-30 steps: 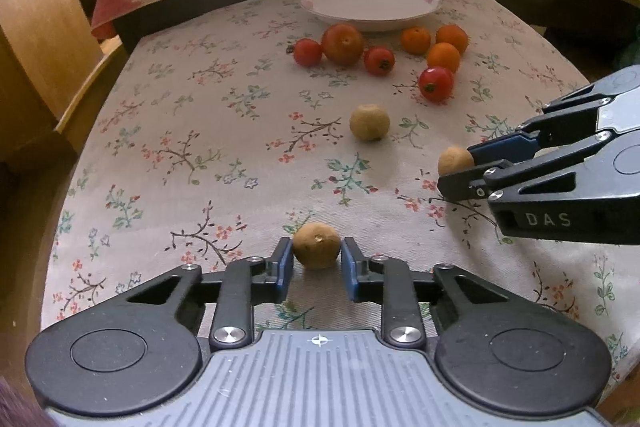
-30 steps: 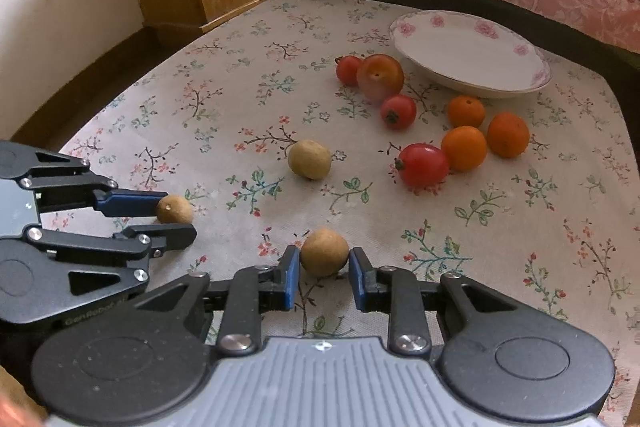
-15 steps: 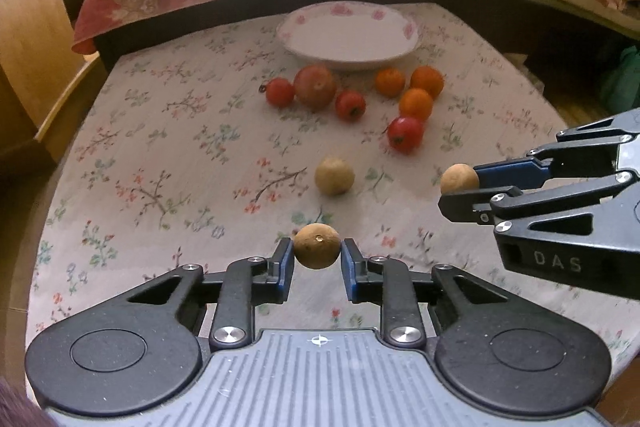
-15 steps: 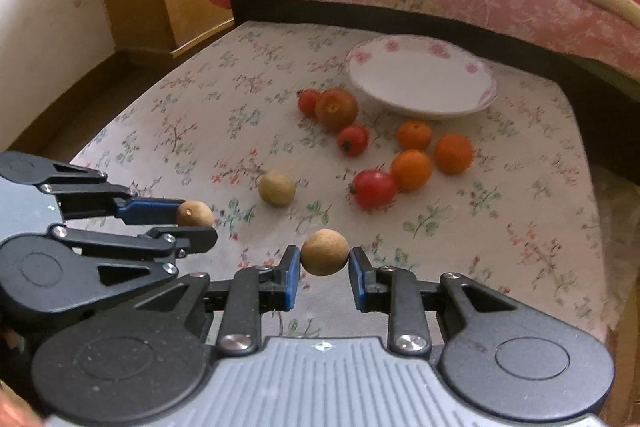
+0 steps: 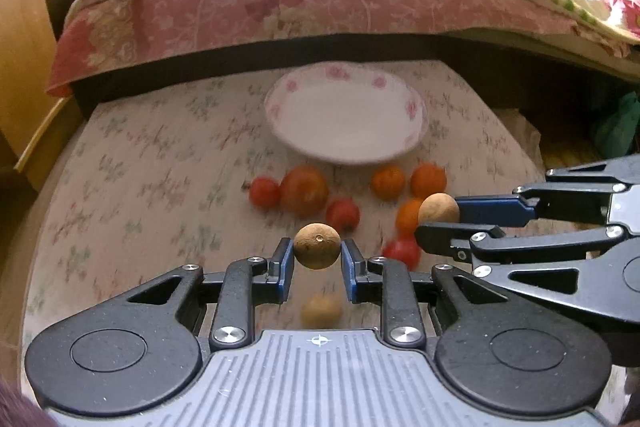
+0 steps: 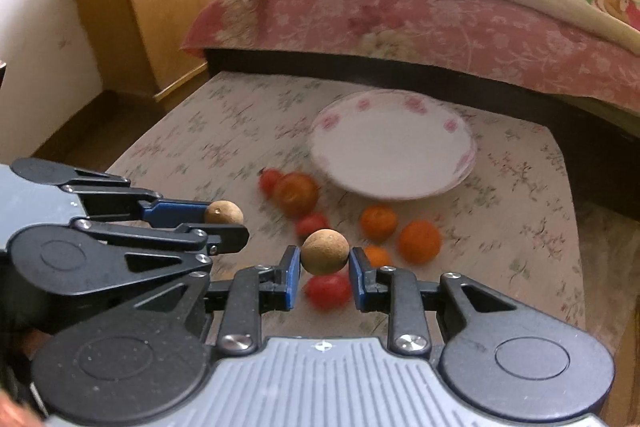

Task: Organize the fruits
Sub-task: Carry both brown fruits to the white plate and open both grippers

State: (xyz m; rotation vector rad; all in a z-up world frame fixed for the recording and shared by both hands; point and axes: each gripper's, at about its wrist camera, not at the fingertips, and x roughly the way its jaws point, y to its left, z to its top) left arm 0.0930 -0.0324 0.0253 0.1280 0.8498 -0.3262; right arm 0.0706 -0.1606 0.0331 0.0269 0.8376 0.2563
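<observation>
The left gripper (image 5: 317, 261) has its jaws clamped on a round brown fruit (image 5: 317, 246), held clear above the table (image 5: 120, 187). Below those jaws another brown fruit (image 5: 321, 310) lies on the cloth (blurred). Ahead of them sit tomatoes (image 5: 304, 190) and oranges (image 5: 428, 181), then the white plate (image 5: 344, 117). To their right, the right gripper (image 6: 324, 267) grips a second brown fruit (image 6: 324, 251), also aloft.
</observation>
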